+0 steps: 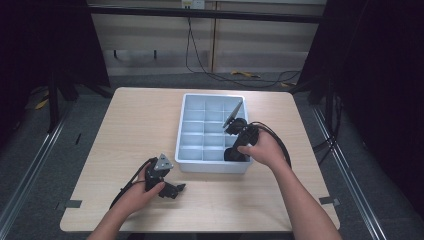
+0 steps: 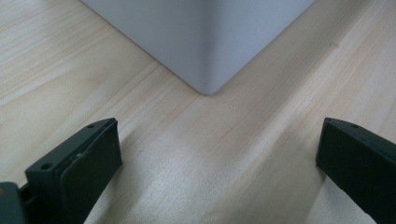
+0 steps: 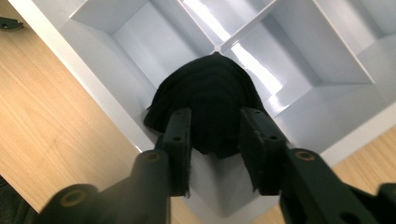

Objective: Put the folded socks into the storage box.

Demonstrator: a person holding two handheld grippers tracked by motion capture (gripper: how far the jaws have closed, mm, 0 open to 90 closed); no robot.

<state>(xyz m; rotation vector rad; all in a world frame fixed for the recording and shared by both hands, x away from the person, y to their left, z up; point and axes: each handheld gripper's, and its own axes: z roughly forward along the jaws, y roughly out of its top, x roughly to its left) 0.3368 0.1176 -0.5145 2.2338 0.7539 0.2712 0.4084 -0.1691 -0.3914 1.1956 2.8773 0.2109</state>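
Observation:
A pale blue-white tray (image 1: 212, 166) with many compartments stands in the middle of the wooden table (image 1: 135, 130). A soft black thing (image 3: 205, 88), like bunched cloth, lies in the tray's near right corner compartment (image 1: 234, 155). My right gripper (image 3: 215, 112) points down over it from above (image 1: 237, 146). Its jaws stand partly apart with the black thing between them, and no squeeze on it shows. My left gripper (image 1: 175, 186) rests low on the table before the tray's near left corner (image 2: 205, 42). That gripper (image 2: 219, 126) is open wide with only bare wood between its jaws.
The tray's other compartments (image 3: 327, 60) look empty. Cables trail from both grippers over the table. Dark stands and floor rails flank the table on both sides. A cable (image 1: 200, 60) hangs down the wall behind.

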